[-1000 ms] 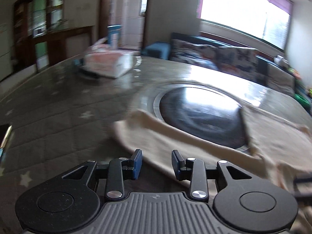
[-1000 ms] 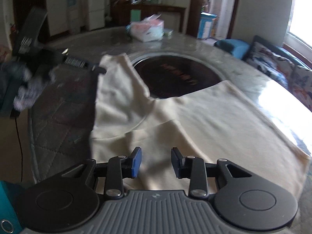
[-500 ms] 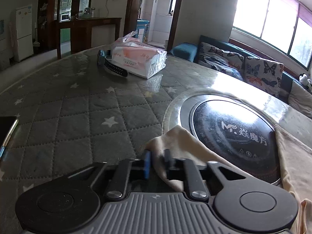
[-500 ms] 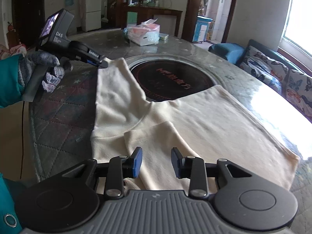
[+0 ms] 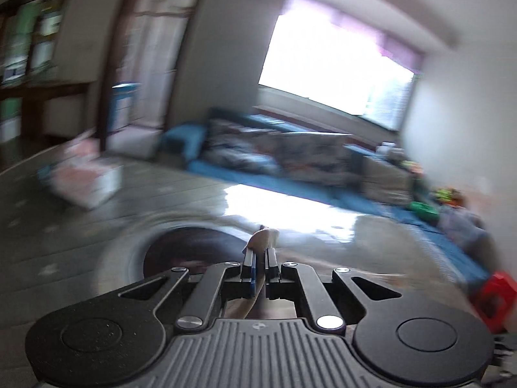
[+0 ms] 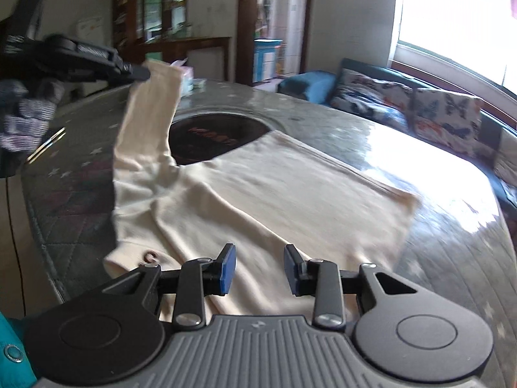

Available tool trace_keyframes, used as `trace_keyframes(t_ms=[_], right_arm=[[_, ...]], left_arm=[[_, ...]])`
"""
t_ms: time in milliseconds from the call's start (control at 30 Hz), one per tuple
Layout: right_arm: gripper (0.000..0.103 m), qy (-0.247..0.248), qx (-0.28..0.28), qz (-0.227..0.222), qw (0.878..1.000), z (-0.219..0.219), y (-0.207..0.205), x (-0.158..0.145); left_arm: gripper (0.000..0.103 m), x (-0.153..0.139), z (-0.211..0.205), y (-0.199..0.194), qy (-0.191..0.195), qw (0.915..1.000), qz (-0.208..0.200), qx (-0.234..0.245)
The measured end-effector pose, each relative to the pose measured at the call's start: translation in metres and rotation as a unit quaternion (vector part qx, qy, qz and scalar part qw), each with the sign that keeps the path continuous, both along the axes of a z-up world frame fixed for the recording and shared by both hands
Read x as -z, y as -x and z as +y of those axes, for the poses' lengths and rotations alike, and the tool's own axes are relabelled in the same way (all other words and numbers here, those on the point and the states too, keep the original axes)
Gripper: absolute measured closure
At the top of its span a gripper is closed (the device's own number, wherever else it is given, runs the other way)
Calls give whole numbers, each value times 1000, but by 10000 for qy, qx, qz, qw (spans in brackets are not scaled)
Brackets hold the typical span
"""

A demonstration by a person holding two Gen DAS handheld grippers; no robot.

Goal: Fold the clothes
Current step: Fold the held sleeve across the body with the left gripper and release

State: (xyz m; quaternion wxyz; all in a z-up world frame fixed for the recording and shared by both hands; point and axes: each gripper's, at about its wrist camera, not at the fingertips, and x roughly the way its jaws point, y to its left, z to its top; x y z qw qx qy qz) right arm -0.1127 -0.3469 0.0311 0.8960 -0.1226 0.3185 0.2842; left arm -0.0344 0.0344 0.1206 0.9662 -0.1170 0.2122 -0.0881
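A cream long-sleeved top lies spread on the round table. My left gripper is shut on the cuff of its sleeve, a small fold of cream cloth poking out past the pads. In the right wrist view that left gripper, held in a gloved hand, lifts the sleeve up off the table at the upper left. My right gripper hovers open over the near part of the top, with nothing between its blue pads.
A dark round hotplate is set in the table's middle, partly under the top. A tissue pack lies at the far side. A blue sofa with patterned cushions runs along the window wall. A phone lies near the left edge.
My left gripper shut on the sleeve cuff and rose with it, pulling the sleeve up from the table. My right gripper shifted sideways over the top, still open.
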Motion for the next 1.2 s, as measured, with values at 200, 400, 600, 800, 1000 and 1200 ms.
trace_keyframes(t_ms=[200,400,600,800,1000,1200], right_arm=[[70,-192,531,-51,9984,-41,12,0],[70,-279,962,-12,9950,-71,22,3],[70,-280,1206,37,9923,-85,25,6],[70,-422,1215,52,9917,-78,15,3],[70,-433,893,185,9949,-54,3,7],[75,-385,905,446,9941,-37,-19,27]], left_arm=[[98,-3,-82,8,44,9923,-84,1237],[97,24,-134,7,51,9805,276,1944],[94,55,-157,13,-82,9638,710,2568],[83,67,-150,19,-104,9569,961,2740],[83,63,-92,13,-256,9729,907,2112],[83,72,-35,6,-487,9854,1027,1267]])
